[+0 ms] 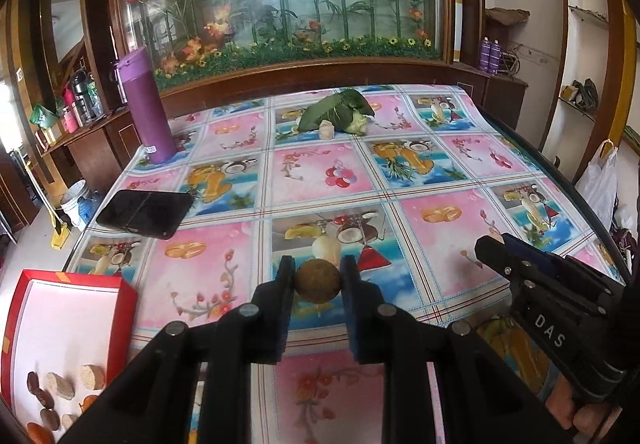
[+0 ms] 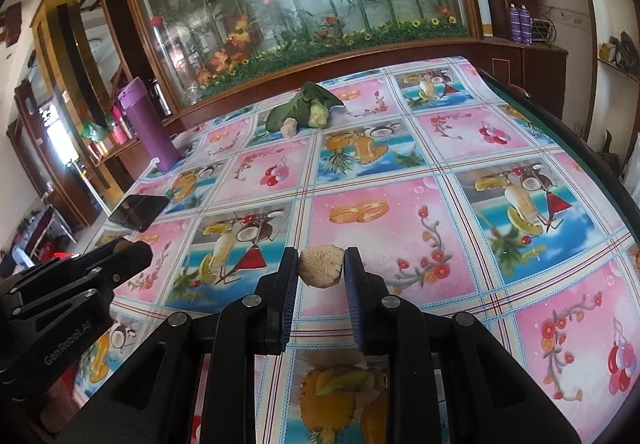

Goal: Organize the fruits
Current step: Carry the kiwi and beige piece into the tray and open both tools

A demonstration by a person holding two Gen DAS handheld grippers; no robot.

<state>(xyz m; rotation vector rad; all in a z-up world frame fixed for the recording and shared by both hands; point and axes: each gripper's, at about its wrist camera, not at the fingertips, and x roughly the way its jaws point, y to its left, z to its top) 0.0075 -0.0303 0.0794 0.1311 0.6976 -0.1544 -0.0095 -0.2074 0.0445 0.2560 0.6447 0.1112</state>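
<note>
Now brown fruit [image 1: 318, 281] clamped btwn left claw [image 1: 317, 276] pads, above tablecloth [image 1: 436, 219].

Bottle [image 1: 146, 107] behind phone [image 1: 146, 212]; box [image 1: 64, 328] left.

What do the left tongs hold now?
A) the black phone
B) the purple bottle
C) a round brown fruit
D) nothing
C: the left tongs are shut on a round brown fruit, clamped between their pads above the tablecloth.
</note>
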